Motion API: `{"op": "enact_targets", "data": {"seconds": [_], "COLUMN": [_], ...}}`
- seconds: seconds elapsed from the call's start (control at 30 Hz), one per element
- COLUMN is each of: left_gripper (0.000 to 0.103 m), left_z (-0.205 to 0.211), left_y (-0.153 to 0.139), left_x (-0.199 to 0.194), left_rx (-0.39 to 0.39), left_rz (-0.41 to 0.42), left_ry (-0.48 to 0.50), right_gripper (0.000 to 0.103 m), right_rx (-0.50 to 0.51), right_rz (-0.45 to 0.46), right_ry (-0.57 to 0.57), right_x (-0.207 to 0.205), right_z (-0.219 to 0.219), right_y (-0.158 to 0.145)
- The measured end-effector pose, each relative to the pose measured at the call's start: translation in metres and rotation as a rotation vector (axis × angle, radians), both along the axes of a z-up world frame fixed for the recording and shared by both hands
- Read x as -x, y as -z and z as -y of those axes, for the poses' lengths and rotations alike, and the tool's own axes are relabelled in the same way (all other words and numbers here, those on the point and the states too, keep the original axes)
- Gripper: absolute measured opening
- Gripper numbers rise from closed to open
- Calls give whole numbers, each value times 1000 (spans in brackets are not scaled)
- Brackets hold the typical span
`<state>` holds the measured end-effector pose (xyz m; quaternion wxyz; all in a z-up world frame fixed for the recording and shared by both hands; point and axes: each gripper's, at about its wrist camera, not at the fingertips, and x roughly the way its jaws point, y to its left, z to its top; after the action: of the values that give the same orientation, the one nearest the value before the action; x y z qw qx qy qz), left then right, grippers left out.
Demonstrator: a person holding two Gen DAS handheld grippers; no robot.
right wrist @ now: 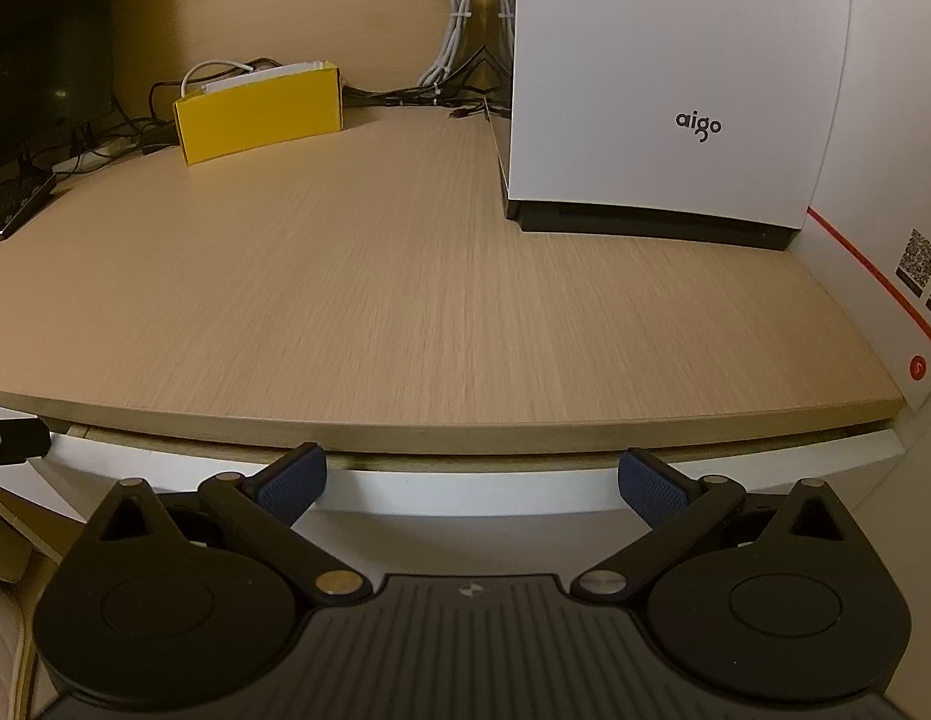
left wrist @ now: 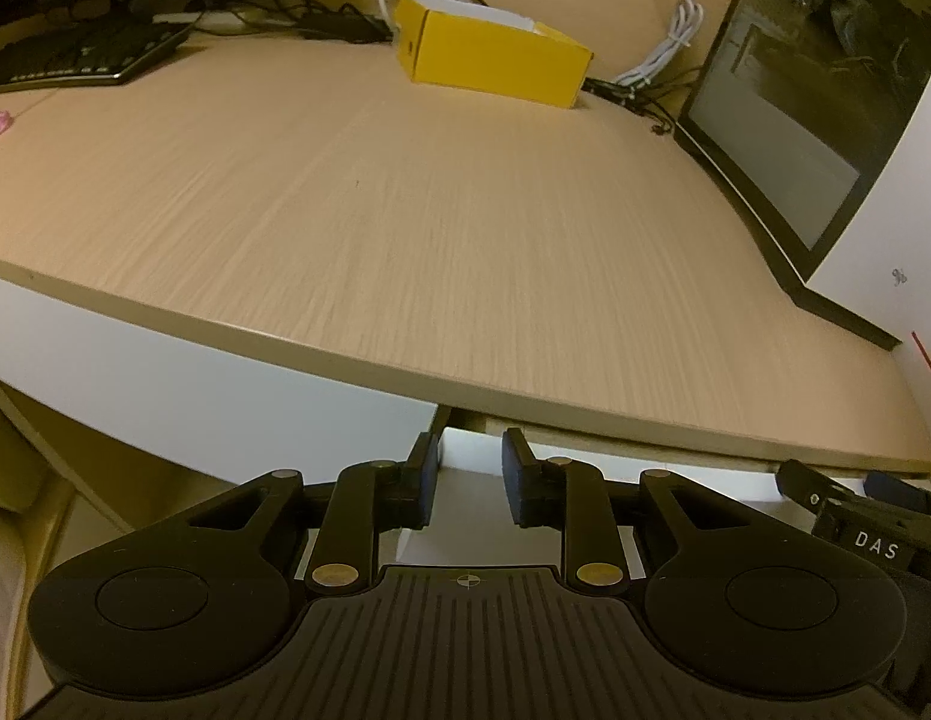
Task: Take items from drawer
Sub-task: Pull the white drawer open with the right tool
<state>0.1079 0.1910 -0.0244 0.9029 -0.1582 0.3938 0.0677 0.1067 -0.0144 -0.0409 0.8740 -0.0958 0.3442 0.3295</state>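
Note:
A white drawer front [right wrist: 465, 489] runs just under the edge of the light wooden desk [right wrist: 405, 300]. What lies inside the drawer is hidden. My right gripper [right wrist: 471, 480] is open wide in front of the drawer's middle, its blue pads [right wrist: 291, 483] close to the top edge with nothing between them. My left gripper [left wrist: 471, 474] is at the drawer's left end [left wrist: 465, 450]. Its jaws stand a little apart, framing the white top corner, and the pads do not press on it. In the left wrist view, the right gripper [left wrist: 843, 489] shows at the right edge.
On the desk stand a yellow box [left wrist: 495, 60] at the back, a black keyboard [left wrist: 75, 54] at the far left, and a white case marked aigo [right wrist: 663, 90] with a dark side panel [left wrist: 795, 108] on the right. Cables [right wrist: 453, 30] run along the back wall.

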Motion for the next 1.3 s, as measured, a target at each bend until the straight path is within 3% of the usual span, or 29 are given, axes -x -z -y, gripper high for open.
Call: {"op": "enact_targets", "data": {"seconds": [0.4,0.5,0.57,0.63,0.83,1.07,1.3], "left_gripper": [26,15,15,15,15,15,16], "left_z": [4,6,9,13,37,87,97], "left_y": [-3,9,10,0,-33,-17,1], "left_x": [11,11,18,25,11,-45,-57], "left_rx": [-2,11,-9,-39,-10,-40,-72], "left_rz": [-16,-110,-104,-58,47,-19,-62], "left_ry": [12,29,36,79,287,401,475], "right_gripper": [103,103,103,103,103,103,103], "right_rx": [28,29,19,25,44,43,122], "right_rz": [-39,-11,-32,-34,-85,-129,-144], "right_ry": [-50,-22,-26,-37,-72,-106,-128], "right_x": [-4,-9,-13,-14,-22,-21,-27], "right_z": [5,8,9,9,7,8,0], "right_y": [-4,-3,-2,-3,-4,-4,-2]}}
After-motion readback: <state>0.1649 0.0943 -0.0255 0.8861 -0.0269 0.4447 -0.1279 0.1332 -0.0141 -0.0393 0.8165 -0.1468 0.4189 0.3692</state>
